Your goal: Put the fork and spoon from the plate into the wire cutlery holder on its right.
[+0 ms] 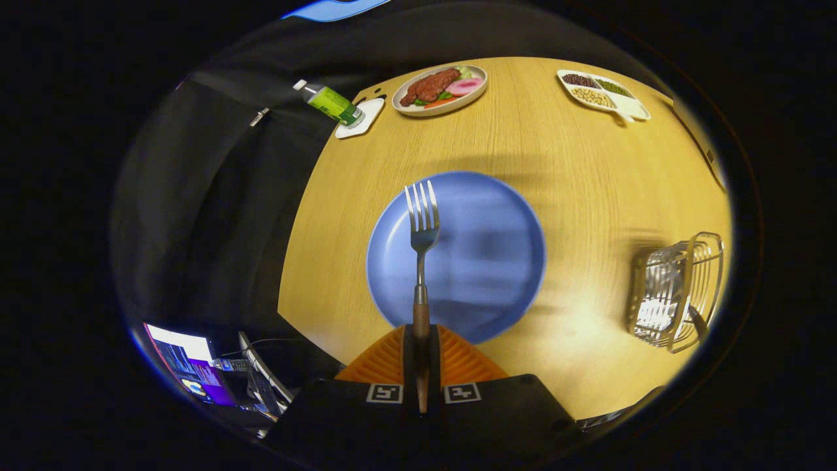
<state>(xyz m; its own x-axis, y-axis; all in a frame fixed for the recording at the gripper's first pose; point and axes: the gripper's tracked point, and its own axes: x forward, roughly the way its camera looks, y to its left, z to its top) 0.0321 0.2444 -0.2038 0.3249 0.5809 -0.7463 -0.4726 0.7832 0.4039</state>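
**Fork clamped between the fingers above the blue plate**

Gripper view: the gripper (pixel 422 340) has both fingers pressed together on the brown handle of the fork (pixel 422 229); the handle runs back between the fingers, and the metal neck and tines stand straight out ahead of them, tines pointing away; the fork appears sharp while the blue plate (pixel 497 261) behind it is blurred; the plate lies on the wooden table (pixel 575 163) just beyond the fingertips, directly behind the fork, its surface bare where it can be seen; no spoon can be made out on it; the wire cutlery holder (pixel 677 291) stands on the table to the right of the plate, well apart from the fork and fingers, close to the table's right edge; whether anything sits inside it cannot be told through the blur. At the far side of the table, a plate of food (pixel 439 89) with a reddish-brown portion and pink slices; to its left a green-labelled bottle (pixel 330 103) lying tilted over a small white tray (pixel 366 118); to the far right a white divided dish (pixel 601 91) holding beans and seeds; below the table's near left edge, a lit screen (pixel 189 366).
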